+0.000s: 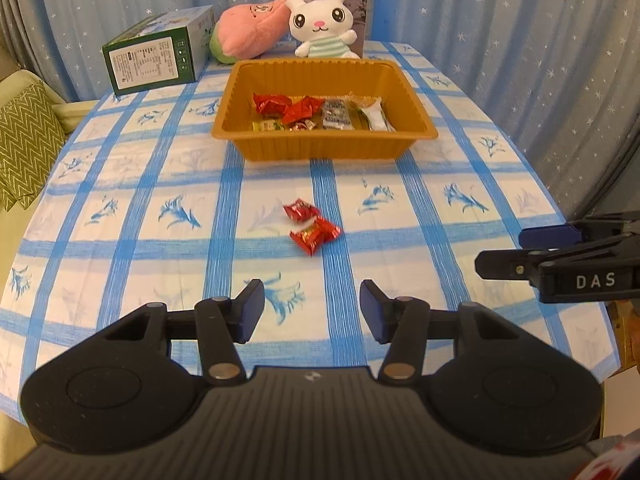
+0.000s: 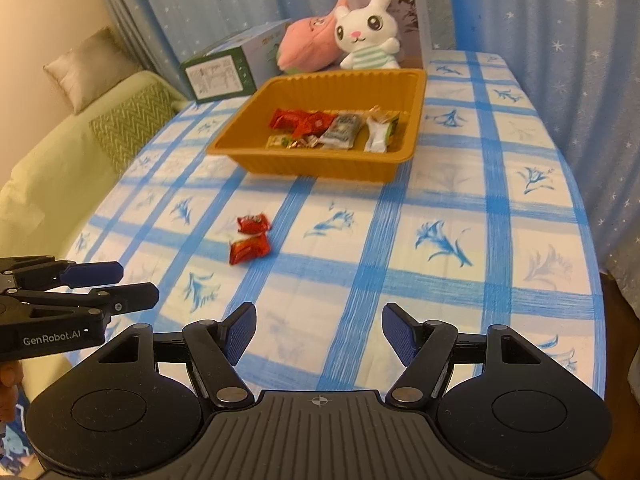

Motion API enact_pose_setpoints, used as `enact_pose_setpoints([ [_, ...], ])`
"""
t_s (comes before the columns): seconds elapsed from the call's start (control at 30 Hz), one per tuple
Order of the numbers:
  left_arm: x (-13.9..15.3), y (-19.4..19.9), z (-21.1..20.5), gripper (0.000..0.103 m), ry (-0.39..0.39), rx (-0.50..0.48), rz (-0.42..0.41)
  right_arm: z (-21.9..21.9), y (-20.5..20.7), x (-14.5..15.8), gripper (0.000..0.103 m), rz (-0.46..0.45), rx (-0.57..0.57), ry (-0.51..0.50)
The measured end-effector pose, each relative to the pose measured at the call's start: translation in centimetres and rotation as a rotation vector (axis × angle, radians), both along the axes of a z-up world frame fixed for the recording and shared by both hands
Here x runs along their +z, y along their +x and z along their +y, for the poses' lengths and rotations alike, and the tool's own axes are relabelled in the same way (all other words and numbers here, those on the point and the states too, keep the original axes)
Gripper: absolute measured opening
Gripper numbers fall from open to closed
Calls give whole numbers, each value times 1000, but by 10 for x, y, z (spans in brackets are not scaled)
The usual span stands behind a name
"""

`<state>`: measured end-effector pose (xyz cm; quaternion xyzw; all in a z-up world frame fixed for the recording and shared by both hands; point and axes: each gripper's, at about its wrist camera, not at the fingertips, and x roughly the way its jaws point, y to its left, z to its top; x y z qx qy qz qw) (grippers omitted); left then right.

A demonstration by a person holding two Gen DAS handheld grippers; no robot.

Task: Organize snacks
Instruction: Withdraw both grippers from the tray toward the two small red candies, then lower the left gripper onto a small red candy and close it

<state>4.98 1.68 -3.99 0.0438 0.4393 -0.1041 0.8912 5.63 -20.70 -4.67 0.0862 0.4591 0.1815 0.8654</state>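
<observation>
Two views across the blue-checked tablecloth (image 1: 120, 208), with the orange tray (image 1: 324, 142) taken as landmark. My left gripper (image 1: 312, 312) hangs over the cloth on the near side of the tray, its blue pads parted with nothing between them; my right gripper (image 2: 318, 332) hangs likewise, jaws set somewhat wider and also bare. Each tool shows in the other's view: the right gripper enters from the right edge of the left wrist view, the left gripper from the left edge of the right wrist view. Two red-wrapped candies (image 1: 312, 226) lie touching each other on the cloth, in front of the tray and between it and my grippers. Inside the tray lie assorted wrapped snacks (image 1: 320, 114), red ones toward its left, a white-and-green one toward its right. Behind the tray stand a white plush rabbit (image 1: 324, 24) leaning against a grey box (image 1: 358, 4), and a pink plush (image 1: 252, 28); to the tray's rear left lies a green-and-white carton (image 1: 160, 52).
</observation>
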Motion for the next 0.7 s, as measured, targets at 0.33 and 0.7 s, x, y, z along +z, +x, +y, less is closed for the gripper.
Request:
enact_pose_setpoints([
  [0.33, -8, -9, 1, 50, 5, -29, 13, 18, -1, -6, 70, 15, 46, -25],
  [0.7, -15, 0, 1, 50, 6, -60, 9, 22, 7, -15, 70, 38, 38, -33],
])
